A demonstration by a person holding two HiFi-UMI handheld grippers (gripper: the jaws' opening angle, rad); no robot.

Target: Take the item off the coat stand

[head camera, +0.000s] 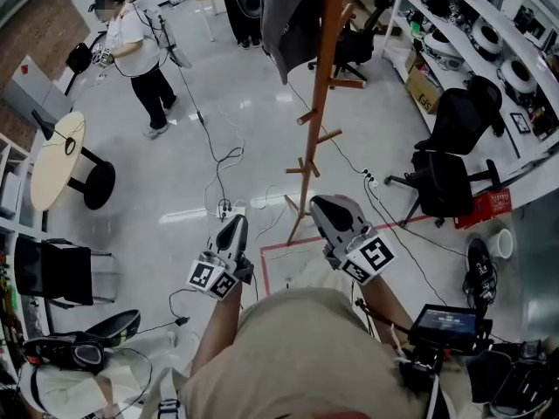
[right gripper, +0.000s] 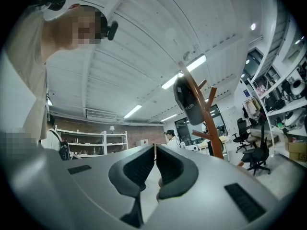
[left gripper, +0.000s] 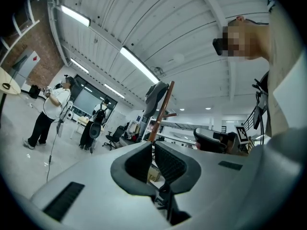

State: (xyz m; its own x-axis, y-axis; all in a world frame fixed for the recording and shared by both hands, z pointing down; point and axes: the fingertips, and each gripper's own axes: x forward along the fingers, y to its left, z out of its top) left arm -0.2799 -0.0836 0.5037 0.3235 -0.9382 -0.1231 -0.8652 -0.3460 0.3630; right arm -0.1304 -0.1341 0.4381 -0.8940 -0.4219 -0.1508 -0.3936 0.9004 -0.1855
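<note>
A wooden coat stand (head camera: 323, 85) rises from the floor ahead of me, with pegs along its pole. A dark grey garment (head camera: 286, 16) hangs near its top. Both grippers are held low in front of my body, short of the stand's base. The left gripper (head camera: 237, 222) is shut with nothing in it, and so is the right gripper (head camera: 316, 203). In the left gripper view the stand (left gripper: 161, 110) and the garment (left gripper: 154, 95) lie beyond the closed left gripper (left gripper: 152, 145). The right gripper view has the stand (right gripper: 212, 126) and the garment (right gripper: 188, 102) up to the right of the right gripper (right gripper: 155, 147).
A person in a white shirt (head camera: 138, 49) stands at the far left. A round table (head camera: 54, 160) is at the left and black office chairs (head camera: 450, 151) at the right below shelves. Cables and a power strip (head camera: 229, 209) lie on the floor, and red tape (head camera: 279, 250) marks it near the stand's base.
</note>
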